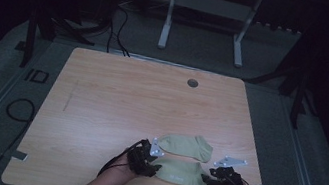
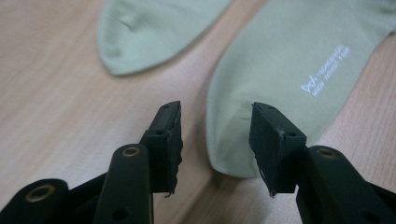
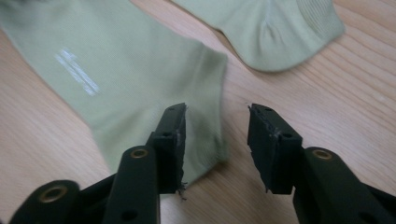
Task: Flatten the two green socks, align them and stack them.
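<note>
The pale green sock point(image 1: 182, 172) with white lettering lies flat between both tools, each parted and gripping nothing.

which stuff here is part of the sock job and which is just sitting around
In the job: near sock, far sock, left gripper, right gripper, both open at the near sock's ends.
Lying about: table hole, white frame behind the table, floor cables.

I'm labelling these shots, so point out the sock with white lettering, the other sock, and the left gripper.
Lettered sock point(image 2: 289, 60), left gripper view, on its flat middle.
Other sock point(image 1: 186, 146), high view, on its middle.
Left gripper point(image 2: 215, 140), left gripper view, between its fingertips.
</note>
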The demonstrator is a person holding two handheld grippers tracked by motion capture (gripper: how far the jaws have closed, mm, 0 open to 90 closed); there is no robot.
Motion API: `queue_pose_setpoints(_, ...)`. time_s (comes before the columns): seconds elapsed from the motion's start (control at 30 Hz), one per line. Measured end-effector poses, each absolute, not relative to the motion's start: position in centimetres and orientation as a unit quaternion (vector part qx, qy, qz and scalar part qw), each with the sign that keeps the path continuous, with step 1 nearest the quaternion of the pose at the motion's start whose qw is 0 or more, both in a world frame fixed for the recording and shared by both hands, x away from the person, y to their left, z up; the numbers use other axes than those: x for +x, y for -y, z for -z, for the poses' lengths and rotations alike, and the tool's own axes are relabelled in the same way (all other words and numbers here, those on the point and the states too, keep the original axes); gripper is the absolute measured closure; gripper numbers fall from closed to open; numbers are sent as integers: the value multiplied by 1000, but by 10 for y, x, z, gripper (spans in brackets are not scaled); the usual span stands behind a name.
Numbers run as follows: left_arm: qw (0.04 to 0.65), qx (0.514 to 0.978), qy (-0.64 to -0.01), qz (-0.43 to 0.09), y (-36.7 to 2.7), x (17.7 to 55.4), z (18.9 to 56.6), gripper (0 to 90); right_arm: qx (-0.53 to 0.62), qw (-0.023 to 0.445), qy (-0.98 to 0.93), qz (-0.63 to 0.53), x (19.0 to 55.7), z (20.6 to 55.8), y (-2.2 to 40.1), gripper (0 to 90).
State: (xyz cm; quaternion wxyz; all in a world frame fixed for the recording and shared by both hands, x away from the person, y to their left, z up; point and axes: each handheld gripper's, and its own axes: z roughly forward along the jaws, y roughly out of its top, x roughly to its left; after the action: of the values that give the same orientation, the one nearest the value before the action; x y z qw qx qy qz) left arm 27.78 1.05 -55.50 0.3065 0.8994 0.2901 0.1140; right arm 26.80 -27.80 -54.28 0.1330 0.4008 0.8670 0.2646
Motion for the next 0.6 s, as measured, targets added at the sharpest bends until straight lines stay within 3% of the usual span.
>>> queue_pose_setpoints(0.2, 313, 901, -286, -97, -10, 279, 556, 651, 398, 121, -870, -264, 268, 548, 278, 708)
queue_pose_setpoints(0.23, 314, 902, -281, -91, -11, 278, 556, 730, 397, 122, -871, -262, 267, 548, 277, 791)
queue_pose_setpoints(0.3, 317, 901, -280, -97, -11, 276, 554, 854, 398, 132, -870, -259, 266, 547, 276, 832)
queue_pose_setpoints(0.33, 322, 899, -281, -94, -11, 276, 552, 874, 398, 131, -870, -259, 265, 546, 275, 838)
queue_pose_setpoints(0.6, 344, 888, -288, -98, -17, 280, 532, 882, 397, 141, -858, -295, 270, 515, 277, 843)
